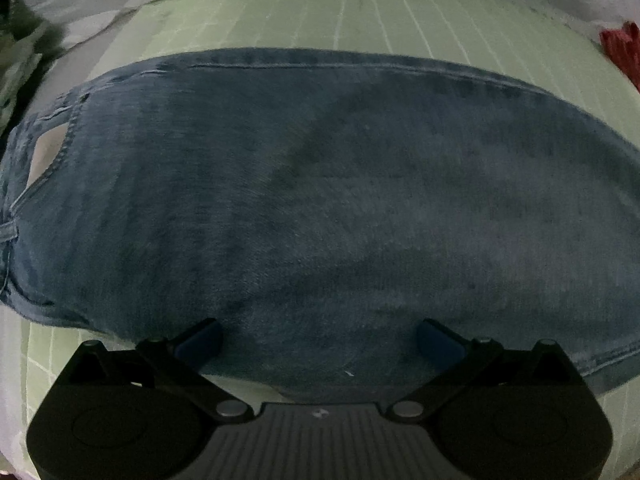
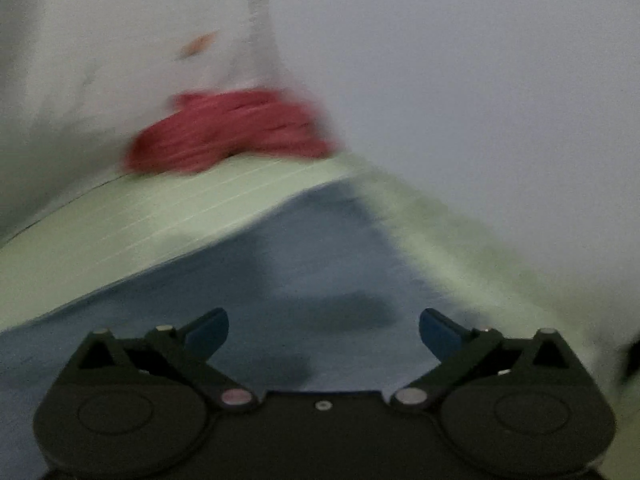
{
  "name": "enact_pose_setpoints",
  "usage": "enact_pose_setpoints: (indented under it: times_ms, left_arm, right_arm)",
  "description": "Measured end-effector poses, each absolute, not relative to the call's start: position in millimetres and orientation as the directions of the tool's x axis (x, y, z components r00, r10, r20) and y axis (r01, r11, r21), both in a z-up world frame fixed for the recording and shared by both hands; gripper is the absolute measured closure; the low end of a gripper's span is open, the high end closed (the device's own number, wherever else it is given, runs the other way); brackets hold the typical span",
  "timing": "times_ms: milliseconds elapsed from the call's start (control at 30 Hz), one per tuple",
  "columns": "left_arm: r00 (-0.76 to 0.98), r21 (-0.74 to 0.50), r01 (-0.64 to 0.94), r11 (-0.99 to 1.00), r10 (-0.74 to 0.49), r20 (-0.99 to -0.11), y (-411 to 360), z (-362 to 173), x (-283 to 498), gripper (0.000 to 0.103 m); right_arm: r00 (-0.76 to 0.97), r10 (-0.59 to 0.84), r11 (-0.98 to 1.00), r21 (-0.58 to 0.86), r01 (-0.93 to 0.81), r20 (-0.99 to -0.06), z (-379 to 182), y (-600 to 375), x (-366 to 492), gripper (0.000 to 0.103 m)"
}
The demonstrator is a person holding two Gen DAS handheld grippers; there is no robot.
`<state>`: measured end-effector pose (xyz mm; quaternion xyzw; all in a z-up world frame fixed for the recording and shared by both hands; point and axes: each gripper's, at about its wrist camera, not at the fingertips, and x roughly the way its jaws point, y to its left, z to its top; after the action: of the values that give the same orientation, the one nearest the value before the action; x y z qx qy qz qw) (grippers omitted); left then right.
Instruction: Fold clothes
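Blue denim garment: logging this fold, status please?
Left gripper open, at near edge of blue denim garment. Right gripper open above it. Garment flat on pale green sheet. Red cloth heaped beyond, clear.

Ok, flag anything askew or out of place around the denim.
Nothing is damaged or spilled. The denim garment lies flat on the green sheet. The one untidy thing is a crumpled red cloth bunched at the sheet's far edge, against the white backdrop. Both tools are open, holding nothing.

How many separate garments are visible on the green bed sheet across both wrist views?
2. A blue denim garment lies spread flat mid-sheet, below both grippers; a crumpled red cloth item sits at the sheet's far edge by the wall. Others may lie outside view.
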<state>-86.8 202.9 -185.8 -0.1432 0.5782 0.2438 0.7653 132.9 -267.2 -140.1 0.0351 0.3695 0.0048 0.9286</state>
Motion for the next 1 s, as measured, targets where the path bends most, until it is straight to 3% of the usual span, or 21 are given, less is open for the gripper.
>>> enact_pose_setpoints:
  times_ms: [200,333,600,1000]
  left_arm:
    - [0.278,0.004,-0.61,0.792,0.219,-0.935,178.9,-179.0,-128.4,0.0]
    - [0.362,-0.102,-0.649,0.754,0.188,-0.913,186.6,-162.9,-162.6,0.0]
    - [0.42,-0.2,-0.786,0.585,0.268,-0.867,266.9,-134.0,-216.1,0.0]
    - [0.444,-0.243,-0.792,0.561,0.256,-0.859,361.0,-161.7,-215.6,0.0]
  right_arm:
    - [0.588,0.304,0.95,0.19,-0.25,-0.75,-161.0,-203.7,115.8,0.0]
    - [0.581,0.289,0.943,0.122,-0.309,-0.761,-163.5,-179.3,95.3,0.0]
    - [0.598,0.188,0.961,0.02,-0.276,-0.78,-166.8,-139.3,57.4,0.0]
    - [0.603,0.063,0.996,0.009,-0.091,-0.795,-165.3,-115.2,28.0,0.0]
